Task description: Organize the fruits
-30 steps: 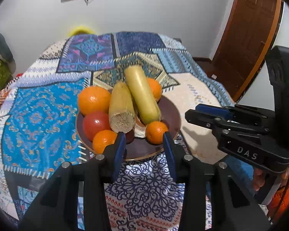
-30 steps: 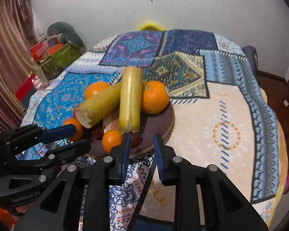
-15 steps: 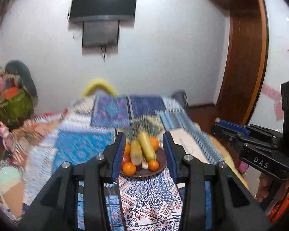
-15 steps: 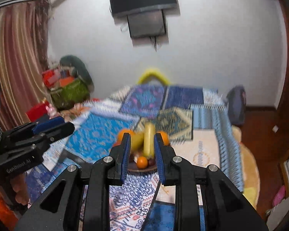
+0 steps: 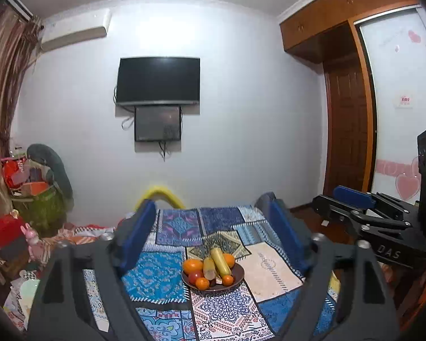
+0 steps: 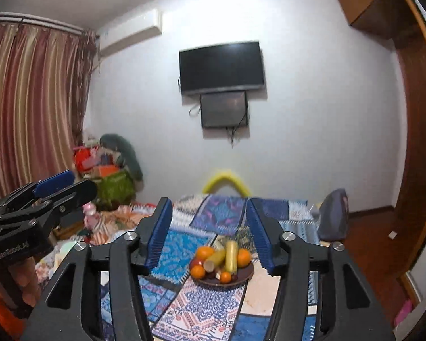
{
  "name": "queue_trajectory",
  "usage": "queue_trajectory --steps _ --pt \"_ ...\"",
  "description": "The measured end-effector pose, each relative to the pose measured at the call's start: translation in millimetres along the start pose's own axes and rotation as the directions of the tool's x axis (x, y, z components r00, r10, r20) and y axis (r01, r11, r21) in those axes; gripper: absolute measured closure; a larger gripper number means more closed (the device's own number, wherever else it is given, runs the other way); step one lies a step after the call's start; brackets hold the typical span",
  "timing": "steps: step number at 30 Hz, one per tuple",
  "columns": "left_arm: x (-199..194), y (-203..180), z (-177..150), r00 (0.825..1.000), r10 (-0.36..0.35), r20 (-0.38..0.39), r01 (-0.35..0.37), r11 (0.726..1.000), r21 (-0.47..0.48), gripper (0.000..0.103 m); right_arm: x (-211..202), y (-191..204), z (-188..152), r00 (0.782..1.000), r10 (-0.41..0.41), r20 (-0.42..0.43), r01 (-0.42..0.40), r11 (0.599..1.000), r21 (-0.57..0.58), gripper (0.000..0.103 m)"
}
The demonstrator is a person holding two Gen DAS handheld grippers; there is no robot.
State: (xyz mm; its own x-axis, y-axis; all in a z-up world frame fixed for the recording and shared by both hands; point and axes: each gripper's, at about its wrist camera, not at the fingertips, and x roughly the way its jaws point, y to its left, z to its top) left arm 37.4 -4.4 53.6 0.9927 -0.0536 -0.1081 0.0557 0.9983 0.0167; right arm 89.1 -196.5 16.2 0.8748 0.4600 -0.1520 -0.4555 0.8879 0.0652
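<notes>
A brown plate on the patterned bedspread holds several oranges, a red tomato and two long yellow-green pieces. It also shows in the right wrist view. My left gripper is open wide and empty, held high and well back from the plate. My right gripper is open wide and empty, also far back. Each gripper shows in the other's view, the right one and the left one.
The bed has a patchwork cover. A TV hangs on the far wall. Clutter and boxes stand at the left, a curtain beside them. A wooden door and wardrobe are at the right.
Both grippers have pulled far back and up from the plate, and both have opened wider. The fruit on the plate has not moved.
</notes>
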Motion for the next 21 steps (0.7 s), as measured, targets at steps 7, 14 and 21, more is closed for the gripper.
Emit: queue_trajectory --steps 7,14,21 --pt "-18.6 2.8 2.6 0.999 0.019 0.029 -0.019 1.000 -0.009 0.003 -16.6 11.7 2.4 0.998 -0.019 0.055 0.020 1.000 -0.015 0.020" --pt "-26.3 0.7 1.7 0.999 0.024 0.038 -0.023 1.000 -0.009 0.001 -29.9 18.6 1.4 0.991 -0.073 0.112 0.076 0.997 -0.016 0.000" --pt "-27.4 -0.9 0.3 0.999 0.024 0.039 -0.024 1.000 -0.011 0.001 -36.1 21.9 -0.4 0.988 -0.097 0.117 0.100 0.995 -0.021 0.000"
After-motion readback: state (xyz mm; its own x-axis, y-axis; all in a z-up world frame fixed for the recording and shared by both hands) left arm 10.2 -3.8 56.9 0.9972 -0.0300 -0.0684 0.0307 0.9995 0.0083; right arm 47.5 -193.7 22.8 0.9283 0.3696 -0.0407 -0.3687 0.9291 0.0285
